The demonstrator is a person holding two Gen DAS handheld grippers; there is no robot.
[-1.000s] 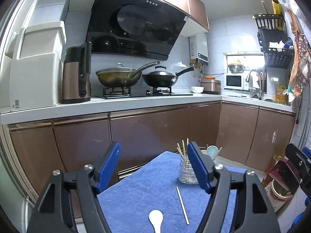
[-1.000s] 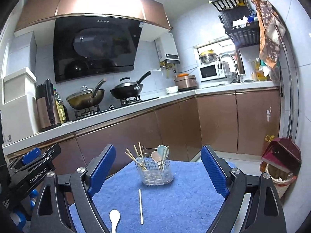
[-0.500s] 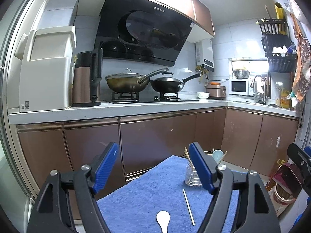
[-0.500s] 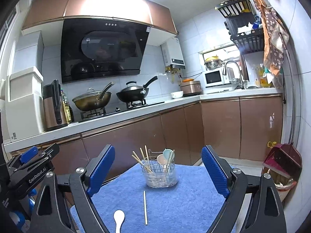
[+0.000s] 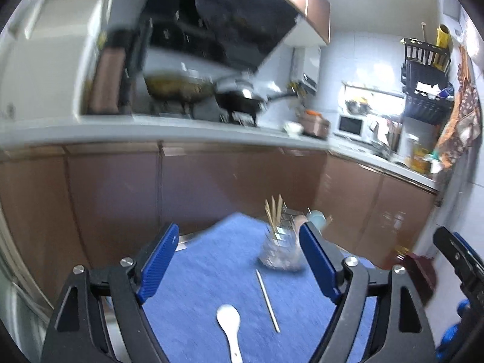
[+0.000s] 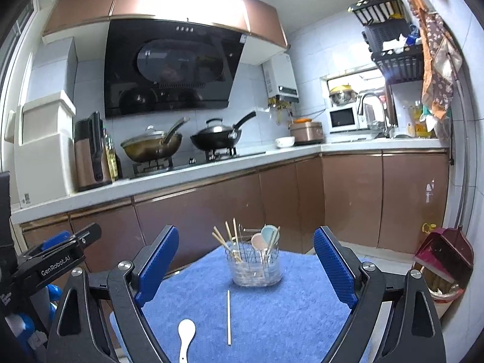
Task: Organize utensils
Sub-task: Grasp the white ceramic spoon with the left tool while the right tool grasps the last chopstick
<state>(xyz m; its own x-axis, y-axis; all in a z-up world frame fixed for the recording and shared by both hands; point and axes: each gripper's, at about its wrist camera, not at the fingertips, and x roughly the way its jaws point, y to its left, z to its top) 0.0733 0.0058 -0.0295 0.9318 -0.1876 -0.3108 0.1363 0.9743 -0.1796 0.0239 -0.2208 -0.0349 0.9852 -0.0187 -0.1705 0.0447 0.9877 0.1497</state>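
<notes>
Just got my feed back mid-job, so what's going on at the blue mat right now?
Nothing is picked up yet. A white spoon and one chopstick lie loose on the blue mat, apart from the clear utensil holder, which already has chopsticks and spoons in it. The left tool is opening with nothing between its fingers; the right tool hovers open and empty.

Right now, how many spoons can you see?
3: a white spoon lying loose on the blue cloth, and a pink spoon and pale blue spoon standing in the clear holder. Others may be hidden inside.
</notes>
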